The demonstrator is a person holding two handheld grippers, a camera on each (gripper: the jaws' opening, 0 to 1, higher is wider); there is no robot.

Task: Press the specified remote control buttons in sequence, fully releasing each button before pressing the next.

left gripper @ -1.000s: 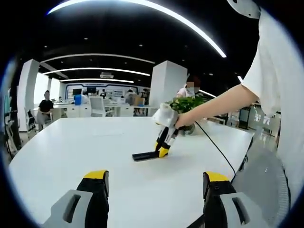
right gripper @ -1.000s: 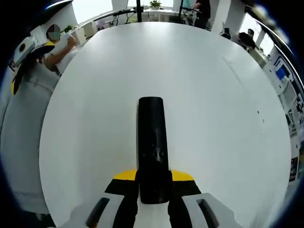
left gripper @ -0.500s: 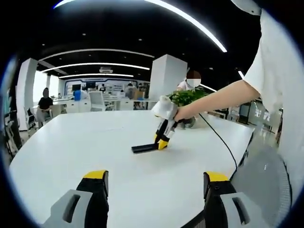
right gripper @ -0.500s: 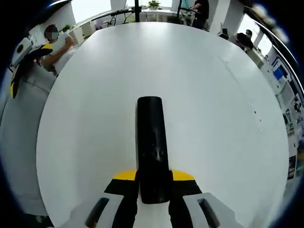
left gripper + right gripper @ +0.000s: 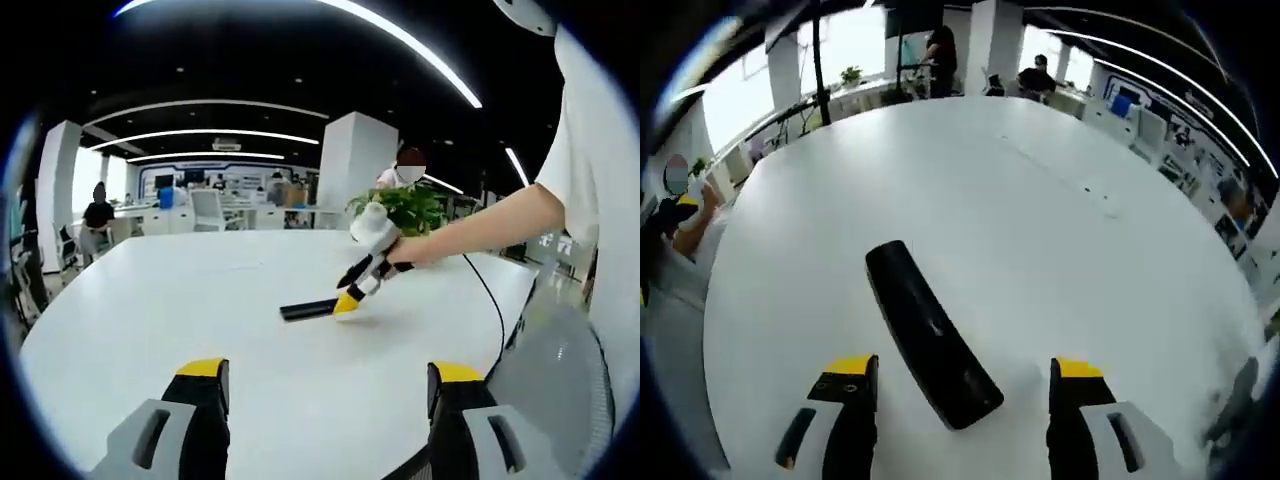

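right hand-held gripper (image 5: 962, 385): jaws spread wide, yellow-tipped black fingers on grey bodies, nothing clamped. the remote (image 5: 930, 333) lies flat on the bench (image 5: 1060, 250) between the two jaws, touching neither as far as i can see, near end about level with the yellow tips, body angled up and to the left in the right gripper view. it's a long, slim, glossy black bar with rounded ends; buttons too small to make out.

left hand-held gripper (image 5: 328, 385): jaws also wide apart, same yellow-over-black tips, hanging over bare bench with nothing between them. further out in the left gripper view the other hand-held gripper (image 5: 350, 298) comes in from the right, held in a person's hand (image 5: 412, 252), yellow tip down at one end of the remote (image 5: 308, 310); contact can't be judged from here. a thin dark cable (image 5: 490, 300) trails from it toward the bench edge.

bench: large, smooth, matte white, rounded outline. a leafy green plant (image 5: 405, 208) stands behind the hand. beyond: white columns, curved ceiling light strips, office desks and seated people.
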